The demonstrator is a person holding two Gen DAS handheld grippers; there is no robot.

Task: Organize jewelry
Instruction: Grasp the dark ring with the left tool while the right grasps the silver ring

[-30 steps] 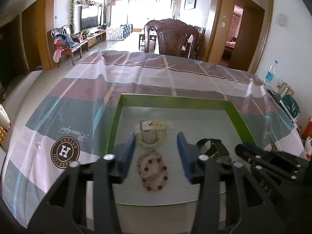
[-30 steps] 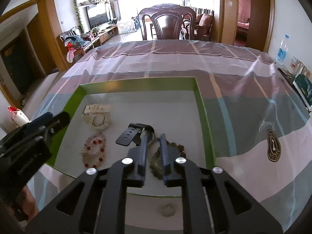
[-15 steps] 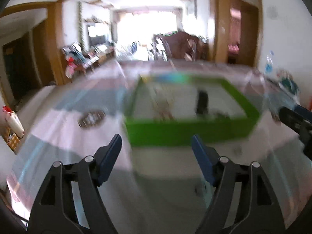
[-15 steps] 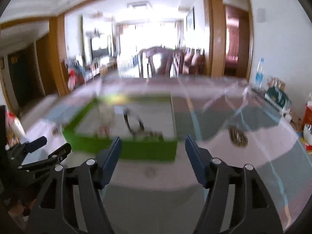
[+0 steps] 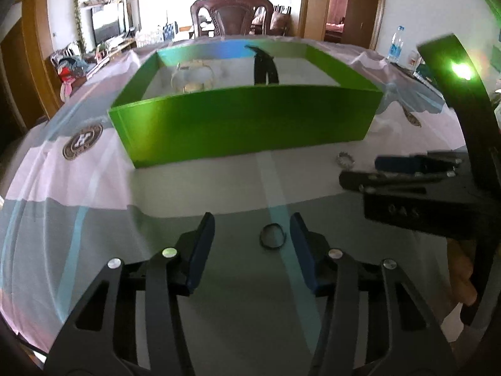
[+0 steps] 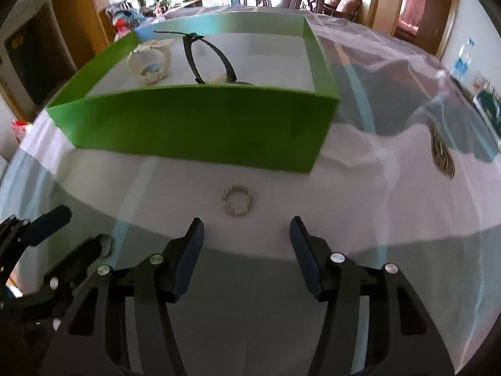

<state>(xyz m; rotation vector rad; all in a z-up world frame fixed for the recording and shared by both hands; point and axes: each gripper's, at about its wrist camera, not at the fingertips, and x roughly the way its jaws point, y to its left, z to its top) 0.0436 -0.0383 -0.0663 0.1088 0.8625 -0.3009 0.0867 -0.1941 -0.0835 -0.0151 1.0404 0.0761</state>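
Observation:
A thin dark ring (image 5: 272, 236) lies on the tablecloth between the fingers of my left gripper (image 5: 252, 230), nearer the right finger; the jaws are closing and the pads stand clear of it. A small silver toothed ring (image 6: 238, 200) (image 5: 345, 159) lies just ahead of my right gripper (image 6: 245, 235), whose jaws are closing with nothing between them. Behind both stands the green box (image 5: 244, 119) (image 6: 200, 125), holding a white watch (image 6: 150, 62) and a black watch (image 6: 206, 56).
The right gripper's body (image 5: 416, 172) shows at the right of the left wrist view, and the left gripper (image 6: 37, 250) at the lower left of the right wrist view. A dark wooden chair (image 5: 233, 15) stands beyond the table. A water bottle (image 5: 395, 44) stands far right.
Both grippers have pulled back out of the green box and dropped low over the tablecloth in front of it. Their jaws stand wider than a second ago, narrower than half a second ago.

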